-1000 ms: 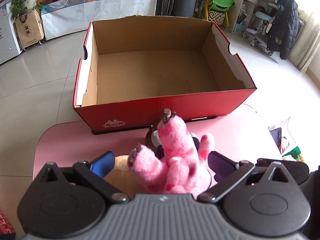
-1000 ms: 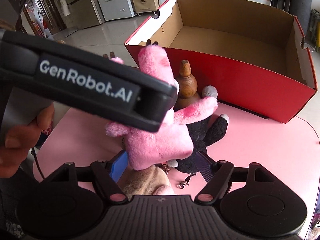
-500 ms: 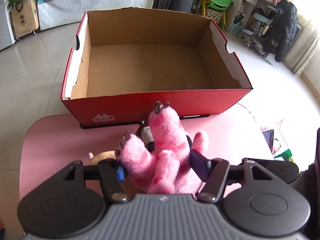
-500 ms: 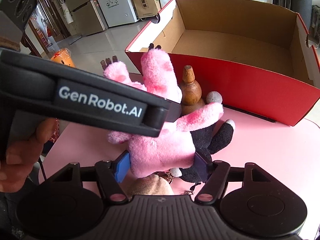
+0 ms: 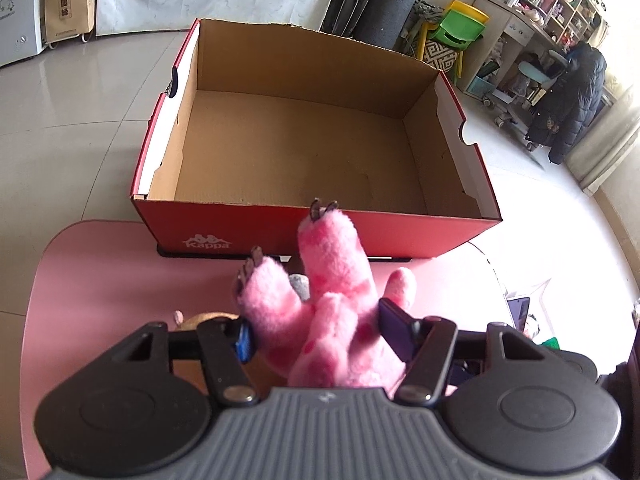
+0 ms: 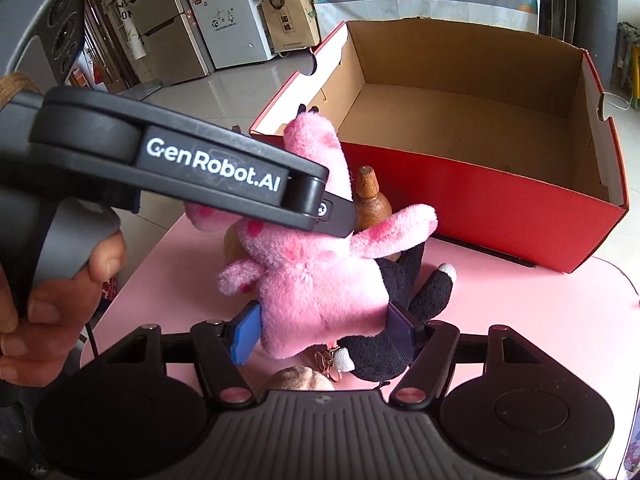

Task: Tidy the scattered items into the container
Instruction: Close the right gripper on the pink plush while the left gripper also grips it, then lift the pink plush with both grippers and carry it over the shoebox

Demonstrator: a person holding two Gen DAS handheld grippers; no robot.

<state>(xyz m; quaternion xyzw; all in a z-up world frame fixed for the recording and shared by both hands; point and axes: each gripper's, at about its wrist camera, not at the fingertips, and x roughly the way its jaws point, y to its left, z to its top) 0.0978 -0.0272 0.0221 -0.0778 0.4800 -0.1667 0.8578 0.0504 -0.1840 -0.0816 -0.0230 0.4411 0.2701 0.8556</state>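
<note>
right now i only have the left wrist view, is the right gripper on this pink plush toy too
observer: yes, the right gripper has just been closing and its pads press the pink plush toy low on its body
operator: anything lying under it
observer: a black plush toy lies on the pink table, pressed against the pink one
operator: what's between it and the box
observer: a wooden gourd stands upright before the red cardboard box

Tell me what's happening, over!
Both tools, left and right, clamped on fluffy pink plush toy. Red cardboard box ahead, empty. Nothing blocking.
</note>
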